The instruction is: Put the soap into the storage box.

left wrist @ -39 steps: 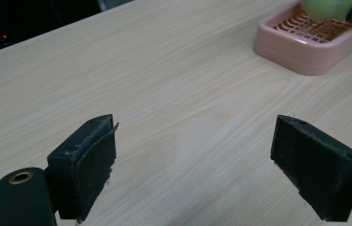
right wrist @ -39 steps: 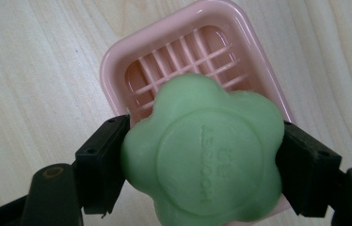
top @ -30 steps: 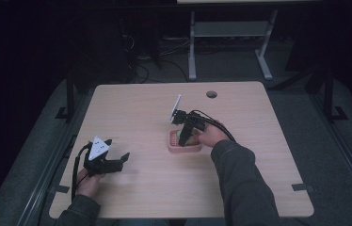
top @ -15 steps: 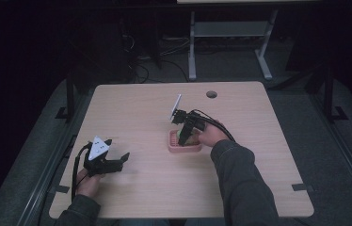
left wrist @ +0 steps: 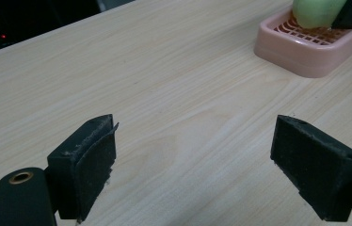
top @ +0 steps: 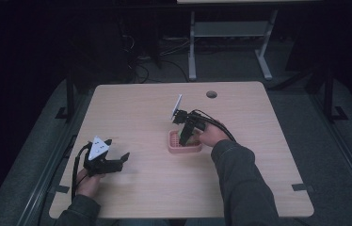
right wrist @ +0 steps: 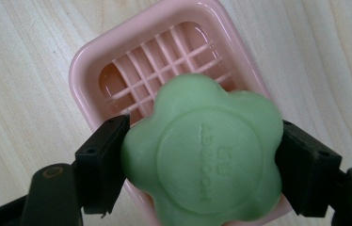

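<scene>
Soap dish (right wrist: 117, 70): pink plastic, rounded rectangle with a slatted grid floor, sitting on the worktop (top: 141, 113) directly under the right claw (right wrist: 201, 162). In the high view the dish (top: 176, 145) is lying beneath the claw's tips. The near end of the dish is being covered by the soap; the grid is showing beyond it.

Soap (right wrist: 201, 162): pale green, flower-shaped bar with a round raised centre. The right claw (top: 187, 136) is gripping it by two opposite edges, jaws pressing each side, over the dish. Whether the bar is touching the grid cannot be told. In the left gripper view the soap (left wrist: 316, 12) is being cut off by the top edge, far ahead and right of the left claw (left wrist: 207, 165).

Writing: embossed letters are running across the bar's centre, too faint to read.

Left claw (top: 117, 160): jaws standing wide apart, gripping nothing, well away from the dish (left wrist: 313, 49), with bare wood grain between its pads.

Right hand (top: 214, 135): sitting just behind the right claw, sleeve trailing down.
</scene>
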Demonstrator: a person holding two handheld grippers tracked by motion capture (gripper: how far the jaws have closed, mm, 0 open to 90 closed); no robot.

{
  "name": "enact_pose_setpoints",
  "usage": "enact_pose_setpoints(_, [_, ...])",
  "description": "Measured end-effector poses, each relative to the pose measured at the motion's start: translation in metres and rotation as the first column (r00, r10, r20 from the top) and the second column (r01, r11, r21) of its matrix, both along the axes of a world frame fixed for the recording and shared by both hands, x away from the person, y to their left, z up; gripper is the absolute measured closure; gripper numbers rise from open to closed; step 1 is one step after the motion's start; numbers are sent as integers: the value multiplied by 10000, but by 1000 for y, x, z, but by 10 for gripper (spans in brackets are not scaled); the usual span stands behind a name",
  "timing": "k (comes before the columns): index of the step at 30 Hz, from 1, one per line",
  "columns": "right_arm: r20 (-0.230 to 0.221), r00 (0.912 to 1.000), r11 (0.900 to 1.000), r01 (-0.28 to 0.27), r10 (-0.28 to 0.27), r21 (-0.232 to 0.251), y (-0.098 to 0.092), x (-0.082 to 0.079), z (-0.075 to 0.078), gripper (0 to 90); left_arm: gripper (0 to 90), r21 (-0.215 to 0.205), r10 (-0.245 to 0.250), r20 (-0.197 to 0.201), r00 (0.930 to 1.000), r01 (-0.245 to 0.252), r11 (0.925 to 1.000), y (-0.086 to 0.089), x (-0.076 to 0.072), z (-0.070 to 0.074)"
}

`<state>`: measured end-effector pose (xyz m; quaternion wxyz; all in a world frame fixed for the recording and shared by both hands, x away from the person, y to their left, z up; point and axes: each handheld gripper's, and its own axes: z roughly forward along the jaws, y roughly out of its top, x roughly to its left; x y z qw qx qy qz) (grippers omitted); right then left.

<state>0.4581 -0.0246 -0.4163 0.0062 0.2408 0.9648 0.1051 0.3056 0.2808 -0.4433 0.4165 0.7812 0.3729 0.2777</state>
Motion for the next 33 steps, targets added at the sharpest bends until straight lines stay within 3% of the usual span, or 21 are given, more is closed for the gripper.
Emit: enact_pose_setpoints(33, [14, 10000, 10000, -22, 22, 40, 2, 0, 0, 250, 140, -29, 34, 38, 10000, -34, 10000, 0, 1, 0])
